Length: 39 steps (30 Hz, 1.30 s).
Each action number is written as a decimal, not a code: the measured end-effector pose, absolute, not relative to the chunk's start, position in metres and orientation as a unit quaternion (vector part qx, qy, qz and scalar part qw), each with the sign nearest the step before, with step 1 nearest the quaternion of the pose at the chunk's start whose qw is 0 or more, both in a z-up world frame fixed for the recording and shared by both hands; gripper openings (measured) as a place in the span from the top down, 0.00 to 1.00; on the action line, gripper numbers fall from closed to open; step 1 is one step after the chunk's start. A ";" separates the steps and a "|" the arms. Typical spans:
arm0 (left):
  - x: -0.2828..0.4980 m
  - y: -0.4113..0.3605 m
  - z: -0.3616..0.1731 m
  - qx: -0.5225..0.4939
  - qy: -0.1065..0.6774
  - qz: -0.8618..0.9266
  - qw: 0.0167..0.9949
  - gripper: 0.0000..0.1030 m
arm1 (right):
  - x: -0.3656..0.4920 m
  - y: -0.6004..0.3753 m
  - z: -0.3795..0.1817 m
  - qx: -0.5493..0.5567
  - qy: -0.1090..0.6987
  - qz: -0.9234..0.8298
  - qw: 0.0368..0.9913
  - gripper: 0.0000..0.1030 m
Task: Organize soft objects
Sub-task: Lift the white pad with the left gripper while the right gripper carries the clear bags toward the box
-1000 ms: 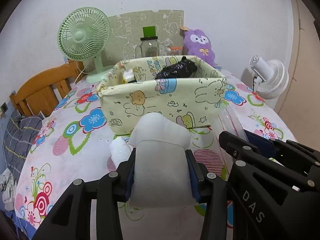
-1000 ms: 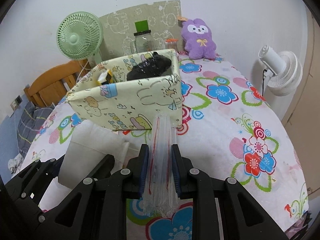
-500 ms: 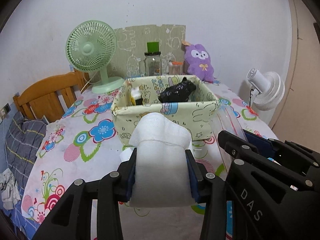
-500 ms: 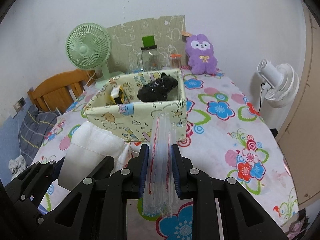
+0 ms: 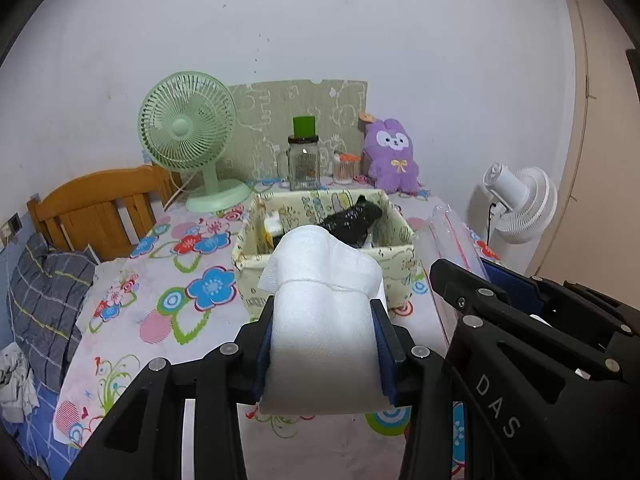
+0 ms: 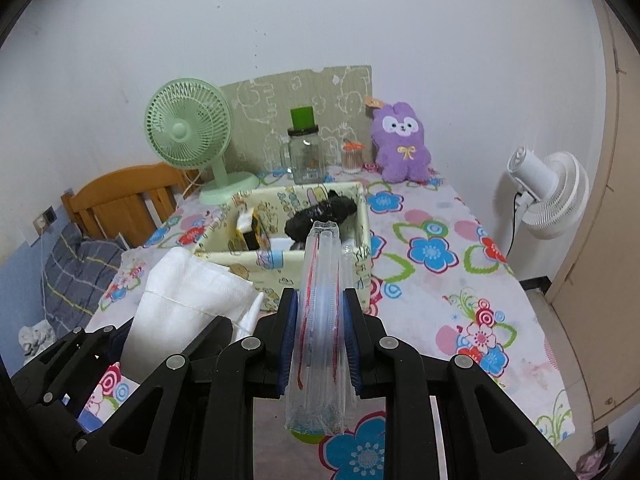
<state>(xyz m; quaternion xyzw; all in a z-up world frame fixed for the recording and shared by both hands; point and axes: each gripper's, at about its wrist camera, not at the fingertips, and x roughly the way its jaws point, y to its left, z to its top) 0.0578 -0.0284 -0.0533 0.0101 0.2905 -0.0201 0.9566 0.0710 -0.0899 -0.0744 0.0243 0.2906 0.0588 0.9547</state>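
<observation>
Left hand-held gripper [image 5: 322, 344]: jaws closed on a roll of white foam sheet [image 5: 320, 300], tied round with a thin thread, carried clear of the bench [image 5: 160, 320]. Right hand-held gripper [image 6: 320, 340]: jaws closed on a folded stack of clear zip bags [image 6: 320, 320] with red seal lines, likewise carried in the air. Change over the last second: both grippers have risen and drawn back from the patterned fabric bin [image 5: 400, 236]; the bin, which filled the middle of both views a second ago, now sits lower and further off, and its interior shows from above. Contents seen: a crumpled black plastic bag [image 5: 352, 218] and some small packets at the left end, too small to identify. Reading for the task: both soft items are lifted high enough to pass over the bin's near wall, so the drop into the bin appears to be the step in hand; neither item is yet over the opening. Background on the flowered bench cloth: green desk fan [image 5: 188, 136], glass jar with green lid [image 5: 304, 160], purple plush rabbit [image 5: 392, 156]; a white fan [image 5: 520, 200] stands off the right edge. Writing: "DAS" in pale capitals on the right gripper's body, seen from the left wrist view. No other legible text; the jar's label and the bin's cartoon print cannot be read.
</observation>
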 end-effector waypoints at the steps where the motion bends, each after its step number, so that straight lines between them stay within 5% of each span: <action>1: 0.058 -0.028 -0.051 0.009 0.288 -0.020 0.957 0.58 | 0.071 -0.089 -0.072 0.024 0.288 0.060 0.955 0.75; 39: 0.119 -0.013 -0.019 -0.001 0.265 -0.018 0.964 0.58 | 0.139 -0.074 -0.030 0.014 0.262 0.085 0.961 0.75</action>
